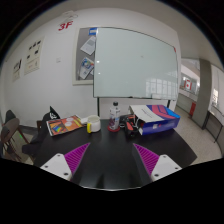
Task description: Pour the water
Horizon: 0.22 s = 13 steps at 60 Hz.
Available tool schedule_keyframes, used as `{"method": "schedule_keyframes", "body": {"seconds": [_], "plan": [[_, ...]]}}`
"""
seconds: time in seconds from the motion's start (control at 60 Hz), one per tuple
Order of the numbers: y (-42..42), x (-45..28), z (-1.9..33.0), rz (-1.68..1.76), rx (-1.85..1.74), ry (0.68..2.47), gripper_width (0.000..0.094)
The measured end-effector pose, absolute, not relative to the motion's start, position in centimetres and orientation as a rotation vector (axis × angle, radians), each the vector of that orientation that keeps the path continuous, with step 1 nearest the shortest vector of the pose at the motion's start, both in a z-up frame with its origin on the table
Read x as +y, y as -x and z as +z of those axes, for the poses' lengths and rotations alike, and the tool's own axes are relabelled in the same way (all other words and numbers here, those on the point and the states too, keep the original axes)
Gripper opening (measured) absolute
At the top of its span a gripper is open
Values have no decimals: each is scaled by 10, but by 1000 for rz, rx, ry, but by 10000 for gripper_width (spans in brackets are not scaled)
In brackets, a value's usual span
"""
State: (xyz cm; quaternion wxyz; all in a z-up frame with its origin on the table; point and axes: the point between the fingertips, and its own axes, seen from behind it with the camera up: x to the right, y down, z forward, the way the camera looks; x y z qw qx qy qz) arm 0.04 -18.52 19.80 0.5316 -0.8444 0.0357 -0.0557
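My gripper [111, 160] is open, its two magenta pads [77, 157] wide apart over the dark tabletop [110, 150], with nothing between them. Beyond the fingers, at the table's far edge, stands a clear bottle [116, 117] with a dark cap. A pale yellow cup [94, 124] sits just left of it. Both are well ahead of the fingertips and untouched.
A blue and white box [155, 118] lies to the right of the bottle, with small red items [129, 125] beside it. An orange booklet [64, 125] lies at the left. A whiteboard [136, 62] fills the far wall. A chair [13, 130] stands at the far left.
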Motion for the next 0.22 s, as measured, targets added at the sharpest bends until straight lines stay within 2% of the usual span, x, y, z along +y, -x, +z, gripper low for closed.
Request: {"method": "schedule_keyframes", "body": {"seconds": [0.217], "plan": [[-12, -215, 213, -172, 106, 1997, 841]]}}
